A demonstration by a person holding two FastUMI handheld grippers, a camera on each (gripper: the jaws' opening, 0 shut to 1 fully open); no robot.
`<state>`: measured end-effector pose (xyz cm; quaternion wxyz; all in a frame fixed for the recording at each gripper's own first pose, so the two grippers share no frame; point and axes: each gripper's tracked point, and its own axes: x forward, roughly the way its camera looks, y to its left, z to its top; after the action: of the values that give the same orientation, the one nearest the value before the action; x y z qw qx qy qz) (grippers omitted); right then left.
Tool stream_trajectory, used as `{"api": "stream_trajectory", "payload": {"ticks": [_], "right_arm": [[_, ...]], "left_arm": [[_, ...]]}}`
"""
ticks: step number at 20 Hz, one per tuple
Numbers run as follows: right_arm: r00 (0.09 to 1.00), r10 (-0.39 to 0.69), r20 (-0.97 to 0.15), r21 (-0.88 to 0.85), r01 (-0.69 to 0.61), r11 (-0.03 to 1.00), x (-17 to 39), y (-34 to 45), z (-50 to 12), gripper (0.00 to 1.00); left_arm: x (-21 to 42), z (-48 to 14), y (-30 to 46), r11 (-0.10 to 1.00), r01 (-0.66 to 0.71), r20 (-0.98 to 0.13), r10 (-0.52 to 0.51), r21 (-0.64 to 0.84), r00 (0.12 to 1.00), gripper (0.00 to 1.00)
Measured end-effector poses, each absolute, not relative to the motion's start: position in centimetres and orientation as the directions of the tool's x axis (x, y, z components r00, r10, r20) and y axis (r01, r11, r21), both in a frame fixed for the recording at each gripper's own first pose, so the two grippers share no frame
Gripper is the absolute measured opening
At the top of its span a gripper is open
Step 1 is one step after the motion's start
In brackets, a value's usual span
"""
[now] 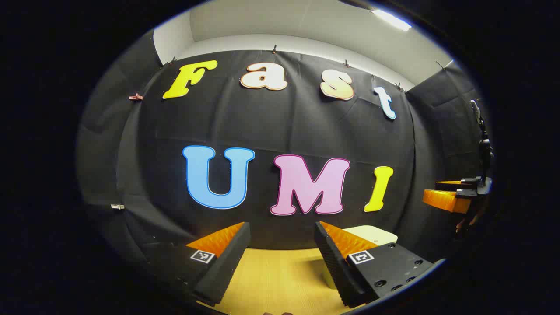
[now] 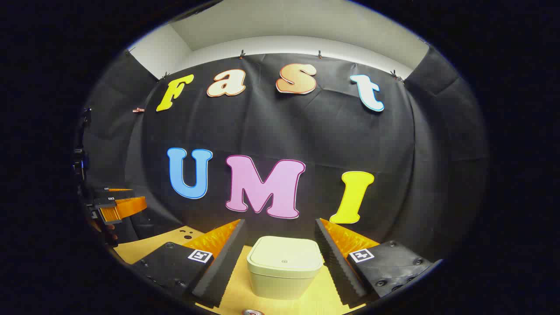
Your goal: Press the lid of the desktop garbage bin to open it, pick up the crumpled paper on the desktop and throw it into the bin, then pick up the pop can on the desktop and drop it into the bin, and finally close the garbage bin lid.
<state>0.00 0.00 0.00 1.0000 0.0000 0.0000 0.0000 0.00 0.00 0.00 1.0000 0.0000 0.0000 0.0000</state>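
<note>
closed bin (image 2: 285,266) between open right tool (image 2: 280,251) fingers, untouched

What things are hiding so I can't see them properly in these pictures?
- Garbage bin: the lid is shut, so its inside is hidden in the right gripper view.
- The same bin in the left gripper view: mostly behind the left gripper, whose right finger covers it.
- A round metal thing: cut off by the bottom edge of the right gripper view; too little shows to name it.

light: ceiling strip lamp (image 1: 390,19), bright | focus: sharp | edges: fisheye-bent, dim | shadows: soft
</note>
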Motion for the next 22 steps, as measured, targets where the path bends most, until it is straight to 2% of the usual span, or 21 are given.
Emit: {"api": "stream_trajectory", "payload": {"ticks": [3,22], "right_arm": [[1.0,0.006,0.0,-0.007,-0.006,1.0,0.7,-0.8,-0.1,0.96],[0.998,0.055,-0.024,-0.01,-0.055,0.998,3.1,-1.4,-2.3,0.94]], "left_arm": [[0.9,0.1,-0.9,1.0,-0.002,-0.006,0.002,0.01,1.0,0.95],[2.9,-1.1,-4.3,0.998,0.034,-0.049,-0.031,0.058,0.998,0.95]]}}
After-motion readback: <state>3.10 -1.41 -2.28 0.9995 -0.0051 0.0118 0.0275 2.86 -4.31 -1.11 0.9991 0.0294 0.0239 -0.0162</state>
